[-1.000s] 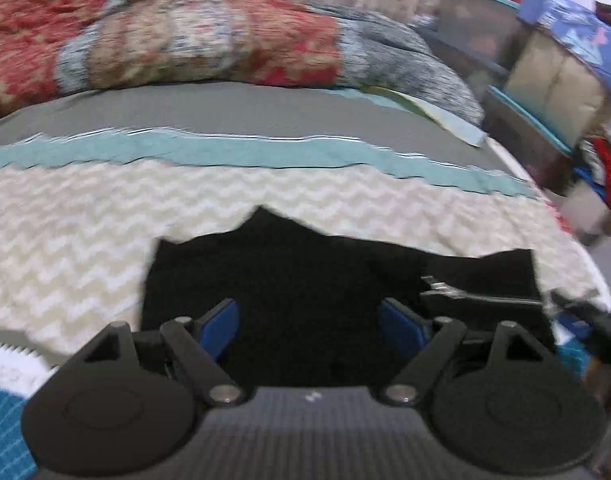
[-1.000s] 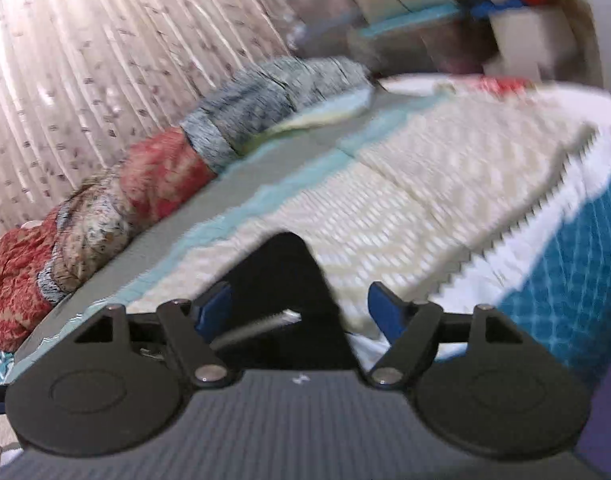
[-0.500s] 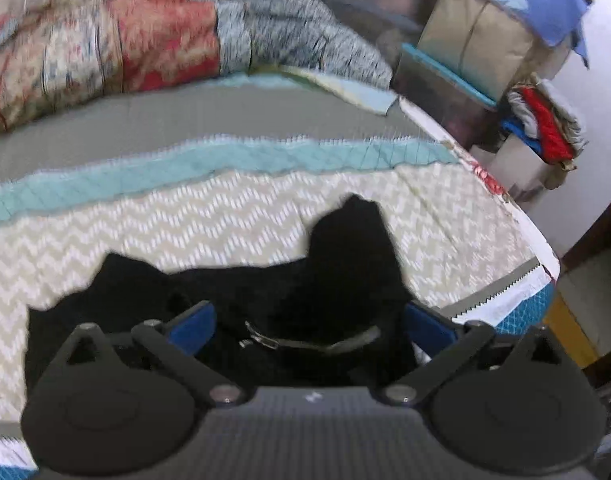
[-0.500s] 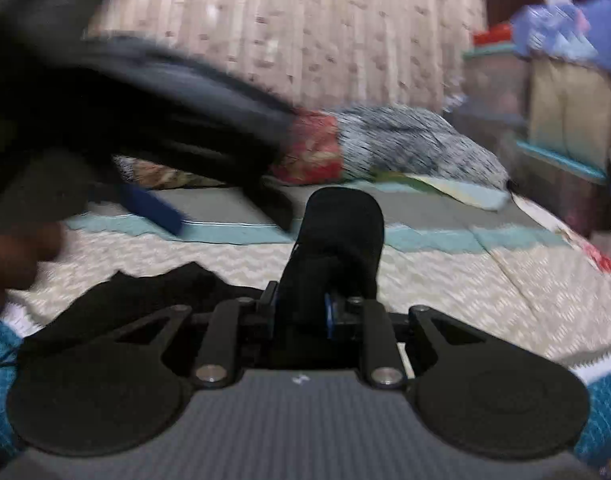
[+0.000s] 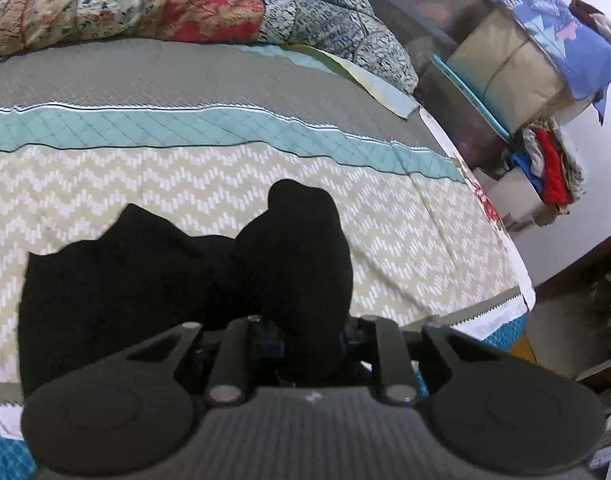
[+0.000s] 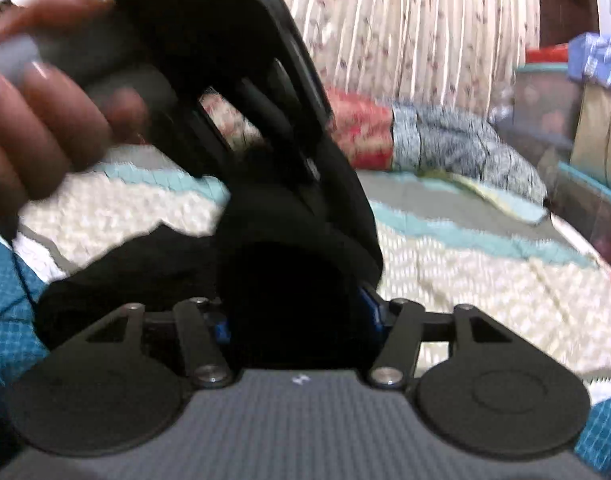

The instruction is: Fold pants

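Observation:
The black pants [image 5: 117, 280] lie bunched on the chevron-patterned bedspread [image 5: 405, 240]. My left gripper [image 5: 309, 340] is shut on a raised bunch of the black fabric, which fills the space between its blue pads. My right gripper [image 6: 297, 320] is shut on another thick bunch of the pants [image 6: 289, 280]. In the right wrist view the left gripper's black body [image 6: 241, 92] and the hand holding it [image 6: 37, 112] loom close at upper left, blurred.
A rolled floral and grey quilt [image 5: 185, 4] lies along the far side of the bed. Storage boxes [image 5: 505, 68] and a pile of clothes [image 5: 549, 164] stand to the right of the bed. A pleated curtain [image 6: 417, 32] hangs behind.
Both grippers were open a second ago. The right one shut on the pants first, then the left closed on a bunch too. The left gripper now sits closer in front of the right camera.

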`<state>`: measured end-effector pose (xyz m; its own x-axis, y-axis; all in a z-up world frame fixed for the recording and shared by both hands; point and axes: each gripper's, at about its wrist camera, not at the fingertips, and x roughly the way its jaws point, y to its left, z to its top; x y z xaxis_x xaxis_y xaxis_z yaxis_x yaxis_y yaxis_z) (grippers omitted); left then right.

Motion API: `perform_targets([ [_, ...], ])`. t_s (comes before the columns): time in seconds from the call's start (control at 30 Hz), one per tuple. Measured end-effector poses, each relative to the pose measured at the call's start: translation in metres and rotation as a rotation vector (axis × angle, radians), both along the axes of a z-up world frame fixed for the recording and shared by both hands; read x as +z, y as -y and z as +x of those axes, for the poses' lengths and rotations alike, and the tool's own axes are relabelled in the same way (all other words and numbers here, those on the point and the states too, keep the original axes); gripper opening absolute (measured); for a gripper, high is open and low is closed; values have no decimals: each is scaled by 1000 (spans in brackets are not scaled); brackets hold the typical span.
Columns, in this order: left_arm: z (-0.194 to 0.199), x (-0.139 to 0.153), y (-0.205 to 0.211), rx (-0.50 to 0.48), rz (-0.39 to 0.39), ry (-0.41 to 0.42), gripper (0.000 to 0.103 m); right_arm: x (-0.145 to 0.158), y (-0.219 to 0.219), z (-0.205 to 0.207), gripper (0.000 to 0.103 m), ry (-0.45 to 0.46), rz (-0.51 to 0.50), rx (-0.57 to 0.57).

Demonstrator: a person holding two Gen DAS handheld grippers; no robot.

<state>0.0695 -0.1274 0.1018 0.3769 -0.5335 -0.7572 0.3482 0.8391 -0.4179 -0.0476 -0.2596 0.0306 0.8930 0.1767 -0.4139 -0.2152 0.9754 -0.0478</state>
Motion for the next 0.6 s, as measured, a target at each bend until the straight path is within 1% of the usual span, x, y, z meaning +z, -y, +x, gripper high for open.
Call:
perform_targets([
  [0.07, 2, 4, -13, 9, -8, 2, 19, 8, -5, -2, 22, 18, 21, 18],
  [0.13, 4, 11, -29, 18, -35, 9, 19, 18, -16, -10, 21, 59, 9, 34],
  [0.2, 4, 19, -44, 28, -52, 21, 19, 25, -28, -16, 21, 76, 15, 70],
  [0.3, 3, 26, -71, 62, -48, 45, 19, 31, -55, -18, 21, 103, -32, 144],
  [0.4, 2, 20, -102, 114, -34, 47, 19, 30, -77, -10, 22, 96, -64, 212],
  [0.43, 2, 13, -112, 140, -29, 32, 21, 26, -85, -7, 25, 84, -75, 236],
  [0.47, 3, 2, -121, 167, -8, 17, 22, 21, -90, -1, 32, 63, -89, 264],
  [0.5, 4, -9, -127, 185, 28, 10, 31, 14, -96, 5, 38, 23, -108, 301],
  [0.53, 6, -24, -130, 207, 89, -6, 44, 5, -103, 11, 51, -36, -127, 343],
  [0.57, 8, -42, -133, 241, 171, -47, 46, -1, -105, 18, 56, -92, -124, 368],
  [0.6, 9, -59, -136, 274, 246, -85, 45, -4, -104, 20, 56, -141, -107, 390],
])
